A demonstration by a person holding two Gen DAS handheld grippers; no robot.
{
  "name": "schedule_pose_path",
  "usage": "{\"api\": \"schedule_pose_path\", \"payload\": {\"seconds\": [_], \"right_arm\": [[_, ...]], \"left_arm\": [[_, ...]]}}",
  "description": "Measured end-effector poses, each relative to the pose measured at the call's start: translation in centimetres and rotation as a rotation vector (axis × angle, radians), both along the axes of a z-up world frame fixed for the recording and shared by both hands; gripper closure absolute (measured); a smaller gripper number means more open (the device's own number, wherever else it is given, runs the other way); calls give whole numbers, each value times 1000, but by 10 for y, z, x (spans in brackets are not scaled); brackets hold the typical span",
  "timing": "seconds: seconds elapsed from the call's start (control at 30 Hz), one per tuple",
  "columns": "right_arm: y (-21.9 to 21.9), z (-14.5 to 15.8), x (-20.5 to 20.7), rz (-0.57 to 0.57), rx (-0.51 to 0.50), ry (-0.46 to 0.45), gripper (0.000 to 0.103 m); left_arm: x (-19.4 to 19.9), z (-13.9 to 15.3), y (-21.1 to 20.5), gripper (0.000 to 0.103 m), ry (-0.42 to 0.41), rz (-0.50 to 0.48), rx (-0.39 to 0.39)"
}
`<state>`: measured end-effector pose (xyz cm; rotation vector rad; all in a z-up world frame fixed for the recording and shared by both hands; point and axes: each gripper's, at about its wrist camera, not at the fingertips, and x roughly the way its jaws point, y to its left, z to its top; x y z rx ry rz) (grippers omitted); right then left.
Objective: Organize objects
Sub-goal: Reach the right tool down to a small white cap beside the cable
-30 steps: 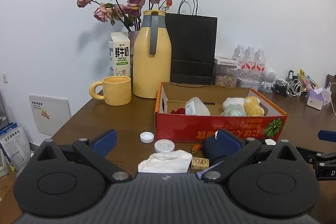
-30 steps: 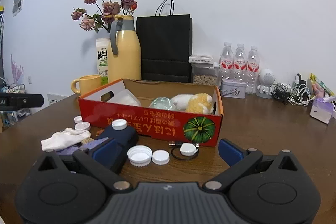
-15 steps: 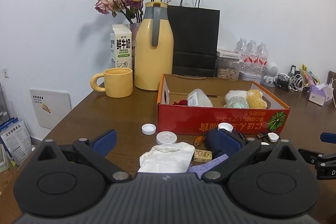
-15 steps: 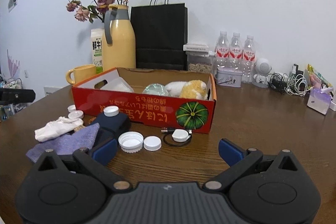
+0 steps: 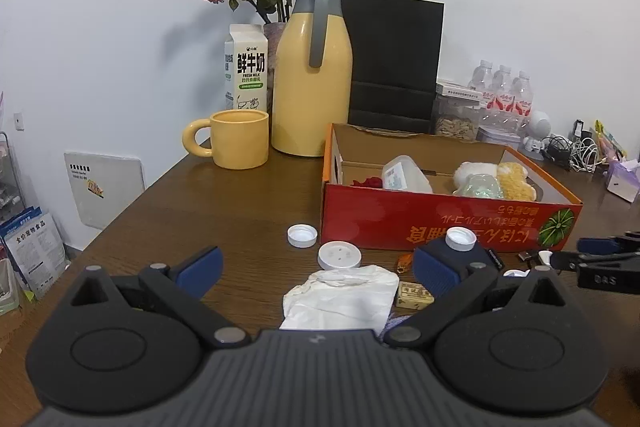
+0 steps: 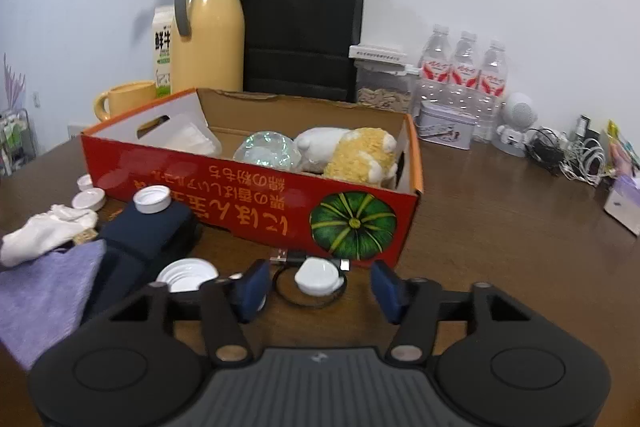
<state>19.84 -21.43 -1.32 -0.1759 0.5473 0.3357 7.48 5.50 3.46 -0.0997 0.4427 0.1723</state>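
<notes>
Right gripper fingers closing, half-open around white charger puck; red box just behind.

1. Red cardboard box, open-topped, on the wooden table, holds a yellow-white plush toy and an iridescent ball.
2. Small white round charger puck lies flat, just before the box.
3. Crumpled white cloth lies near loose white caps.

Left gripper jaws wide apart above crumpled white tissue on brown wooden table. Round white plastic caps lie just beside red cardboard box. Right gripper at right edge.
</notes>
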Motion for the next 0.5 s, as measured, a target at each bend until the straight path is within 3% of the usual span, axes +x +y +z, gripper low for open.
{"api": "schedule_pose_path", "payload": {"seconds": [0.27,0.5], "right_arm": [[7,-15,27,8,2,77,72],[6,-13,22,11,15,58,72]], "left_arm": [[7,-4,2,0,13,10,-2],[11,-6,-3,0,21,5,-4]]}}
